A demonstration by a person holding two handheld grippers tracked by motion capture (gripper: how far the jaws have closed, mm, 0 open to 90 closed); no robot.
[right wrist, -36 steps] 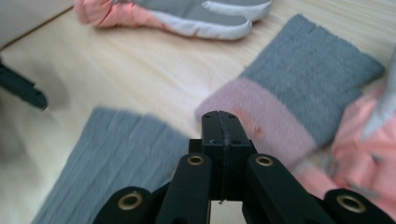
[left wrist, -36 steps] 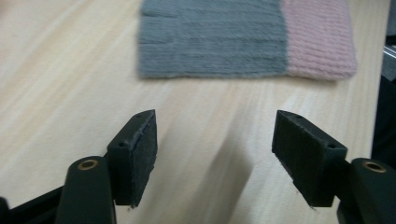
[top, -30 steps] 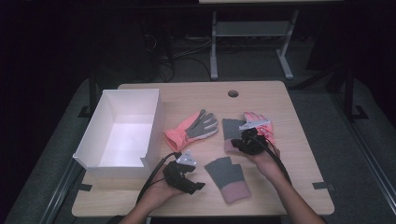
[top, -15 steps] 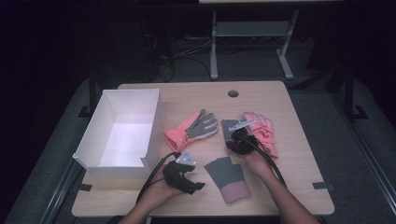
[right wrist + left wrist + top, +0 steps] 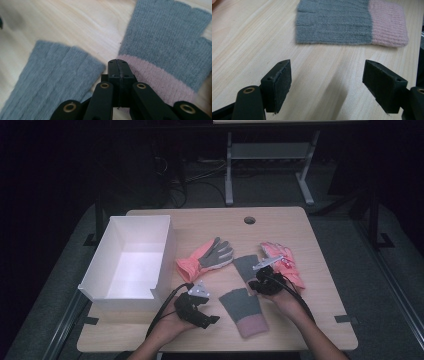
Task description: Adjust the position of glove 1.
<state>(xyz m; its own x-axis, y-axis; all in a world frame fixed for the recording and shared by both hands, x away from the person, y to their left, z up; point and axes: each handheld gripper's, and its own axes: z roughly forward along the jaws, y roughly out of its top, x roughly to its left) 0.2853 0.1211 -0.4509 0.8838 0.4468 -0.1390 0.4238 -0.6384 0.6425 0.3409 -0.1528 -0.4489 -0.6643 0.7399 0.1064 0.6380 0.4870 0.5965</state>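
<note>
Grey and pink wool lies closest to me: a fingerless glove [image 5: 241, 311] flat on the desk [image 5: 320, 315], near the front edge, between my two hands. My left tongs [image 5: 210, 319] sit just beside it, low over the wood, and their two black pads [image 5: 277, 86] stand wide apart with nothing between them. In the left gripper view the glove [image 5: 347, 23] lies a little way ahead of the pads, grey part on one side and pink cuff on the other.

A bit farther in, my right tongs [image 5: 255, 285] are pressed together, pad against pad, with nothing held. They sit at the pink cuff of a second fingerless glove [image 5: 246, 266], grey too. In the right gripper view the shut tongs [image 5: 118, 66] point at that pink band [image 5: 160, 80], and I cannot tell if they touch it. The first glove [image 5: 50, 75] lies just beside.

Farther back lie two work gloves, one orange and grey [image 5: 206, 257] in the middle, one pink [image 5: 282, 262] at the right. A white box [image 5: 95, 270] stands open on the left side of the desk.
</note>
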